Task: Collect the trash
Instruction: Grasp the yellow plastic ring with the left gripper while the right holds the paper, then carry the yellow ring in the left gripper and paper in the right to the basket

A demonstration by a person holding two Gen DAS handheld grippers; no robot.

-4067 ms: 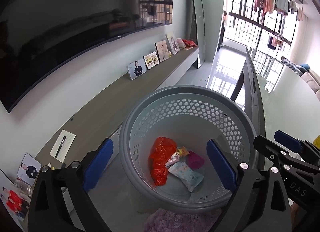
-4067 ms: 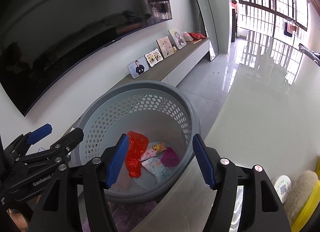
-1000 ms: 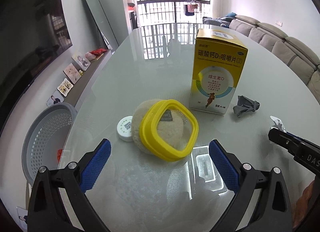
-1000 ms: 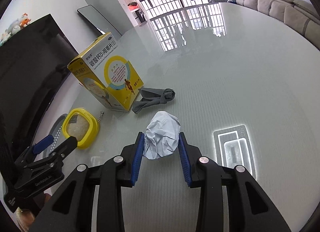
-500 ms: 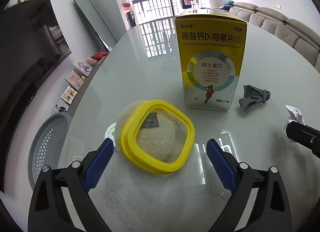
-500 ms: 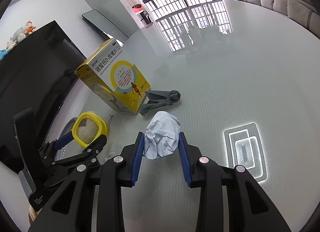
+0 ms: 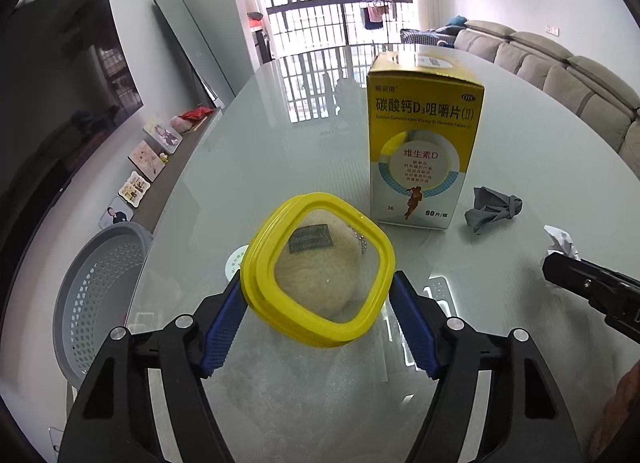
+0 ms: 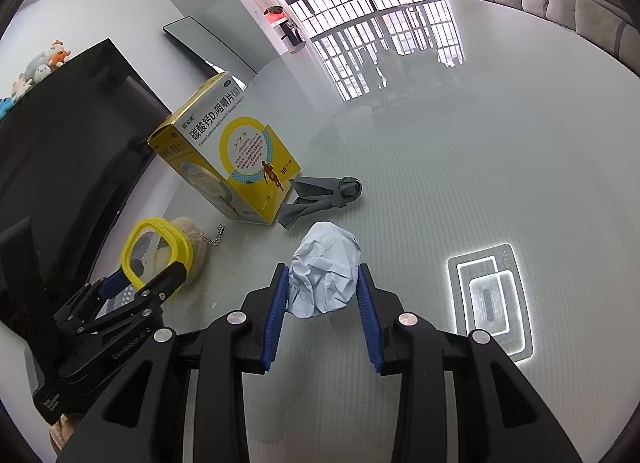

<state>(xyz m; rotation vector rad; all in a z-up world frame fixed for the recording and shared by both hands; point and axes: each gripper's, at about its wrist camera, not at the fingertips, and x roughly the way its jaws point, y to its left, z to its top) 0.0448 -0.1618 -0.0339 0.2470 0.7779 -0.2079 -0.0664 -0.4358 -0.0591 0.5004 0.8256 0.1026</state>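
Left tool: blue pads closing on either side of the yellow-rimmed plush case, which sits between them; left pad appears at the yellow rim, right pad close by, firm pressing contact cannot be told. Case lies near the surface's left edge, a beaded chain trailing from it toward the box. A small white round lid shows just behind the case, mostly hidden.

Right tool: clamped on a crumpled pale paper wad, pads pressed against both its sides, wad jutting forward past the fingertips.

Glass surface: yellow medicine box stands upright behind the case. Grey knotted cloth lies just beside the box, between it and the wad.

Grey perforated basket sits on the floor beyond the surface's left edge, below a low shelf lined with photo frames. Sofa runs past the far right edge
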